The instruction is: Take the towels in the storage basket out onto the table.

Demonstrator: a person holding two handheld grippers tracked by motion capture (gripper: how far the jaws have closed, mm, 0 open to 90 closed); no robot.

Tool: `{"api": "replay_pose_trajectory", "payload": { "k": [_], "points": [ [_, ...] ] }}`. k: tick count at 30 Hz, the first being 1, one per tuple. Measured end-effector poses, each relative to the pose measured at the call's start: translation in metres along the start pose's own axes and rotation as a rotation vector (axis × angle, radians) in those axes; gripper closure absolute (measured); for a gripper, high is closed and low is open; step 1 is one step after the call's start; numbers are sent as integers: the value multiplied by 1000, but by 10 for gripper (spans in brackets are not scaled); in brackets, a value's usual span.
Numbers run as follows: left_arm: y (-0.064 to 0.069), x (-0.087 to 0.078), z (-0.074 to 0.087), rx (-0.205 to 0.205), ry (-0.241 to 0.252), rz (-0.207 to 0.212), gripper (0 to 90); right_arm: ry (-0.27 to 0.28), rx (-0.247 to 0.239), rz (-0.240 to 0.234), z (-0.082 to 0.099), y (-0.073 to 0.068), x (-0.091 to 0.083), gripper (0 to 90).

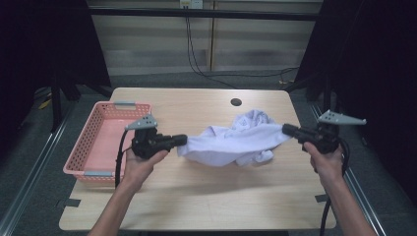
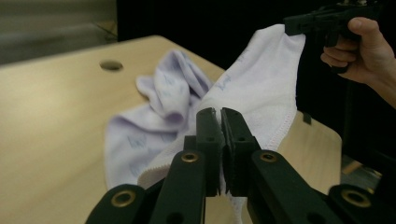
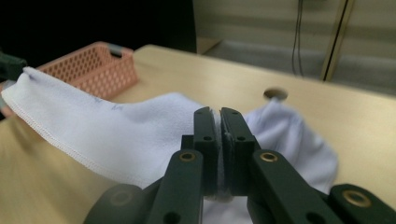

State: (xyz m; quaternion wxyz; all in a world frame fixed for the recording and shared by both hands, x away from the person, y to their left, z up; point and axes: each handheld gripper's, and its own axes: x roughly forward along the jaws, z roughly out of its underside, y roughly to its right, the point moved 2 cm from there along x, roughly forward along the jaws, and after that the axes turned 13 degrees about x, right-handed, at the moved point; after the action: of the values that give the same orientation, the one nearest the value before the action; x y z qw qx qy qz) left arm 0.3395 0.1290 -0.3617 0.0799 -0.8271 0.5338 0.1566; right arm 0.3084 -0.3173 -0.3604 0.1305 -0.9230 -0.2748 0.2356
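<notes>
Above the bench (image 1: 196, 196), both grippers' fingers (image 2: 208, 140) clamp the towel (image 1: 236, 140) by thin edges, so tugging apart could slip 1 corner free.

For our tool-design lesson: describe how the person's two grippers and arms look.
Both grippers, left and right, are black, each topped by a grey three-cornered plate and trailing a black cable. Their fingers are flat black bars on arms with brass-coloured rivets. The forearms are bare, with no sleeves.

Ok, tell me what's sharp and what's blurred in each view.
High view: soft all over, dark sides, cloth casting a faint shadow on the table. Left gripper view: jaws sharp, far cloth folds and table hole blurred. Right gripper view: jaws sharp, basket soft.
</notes>
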Motion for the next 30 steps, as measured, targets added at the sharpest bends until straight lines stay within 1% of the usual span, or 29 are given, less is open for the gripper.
{"api": "replay_pose_trajectory", "payload": {
  "k": [1,2,3,4,5,6,8,9,10,11,12,14,15,16,17,18,19,20,21,22,23,24,25,26,27,28,29,30],
  "points": [
    [-2,-2,-9,9,12,-14,868,15,-1,2,-11,-1,-1,858],
    [-5,-4,-19,11,29,-22,868,41,4,2,-21,-2,-3,859],
    [-6,-5,-24,18,40,-27,868,71,0,6,-33,-3,-6,859],
    [-8,-6,-31,27,47,-37,868,87,1,10,-39,-4,-7,859],
    [-10,-6,-38,30,60,-42,868,103,0,15,-48,-4,-9,859],
    [-12,-6,-43,32,71,-50,868,122,-6,25,-59,-5,-12,860],
    [-18,-5,-55,26,90,-56,868,149,-7,32,-73,-6,-17,860],
    [-20,-4,-59,27,95,-58,869,173,-6,36,-84,-7,-20,861],
    [-22,-4,-65,35,94,-66,869,184,-7,40,-90,-8,-23,862],
    [-24,-3,-74,45,97,-73,869,197,-11,43,-99,-9,-26,862],
    [-24,-4,-80,43,103,-74,869,219,-18,46,-110,-12,-30,863],
    [-22,-7,-95,58,135,-73,869,256,-32,44,-125,-17,-38,864],
    [-19,-9,-101,64,151,-62,869,279,-38,40,-132,-21,-44,864],
    [-14,-11,-104,79,147,-56,869,300,-48,33,-136,-25,-50,865],
    [-10,-12,-103,91,133,-57,868,312,-45,20,-137,-28,-55,865],
    [-6,-12,-99,97,108,-50,868,307,-39,8,-133,-30,-57,865],
    [-1,-12,-89,101,74,-41,868,282,-49,12,-124,-31,-58,865],
    [2,-12,-78,92,52,-27,868,243,-59,25,-108,-32,-57,865],
    [5,-12,-68,76,40,-8,868,208,-60,23,-92,-32,-56,865],
    [9,-11,-54,64,25,20,868,181,-59,19,-79,-33,-56,865],
    [16,-11,-35,53,9,36,868,151,-60,13,-60,-33,-55,865],
    [20,-12,-24,36,0,50,868,108,-59,8,-36,-33,-56,865],
    [27,-12,-10,25,-11,80,867,81,-52,9,-22,-33,-56,866],
    [36,-12,8,15,-35,101,868,56,-40,5,-3,-32,-57,866],
    [43,-12,18,17,-56,118,867,15,-18,-7,21,-30,-59,866],
    [53,-12,33,16,-81,133,866,-9,-5,-2,35,-30,-61,865],
    [58,-13,42,7,-91,146,866,-37,4,3,56,-30,-65,866],
    [65,-14,53,-10,-95,171,866,-54,13,10,68,-30,-68,866]
  ]
}}
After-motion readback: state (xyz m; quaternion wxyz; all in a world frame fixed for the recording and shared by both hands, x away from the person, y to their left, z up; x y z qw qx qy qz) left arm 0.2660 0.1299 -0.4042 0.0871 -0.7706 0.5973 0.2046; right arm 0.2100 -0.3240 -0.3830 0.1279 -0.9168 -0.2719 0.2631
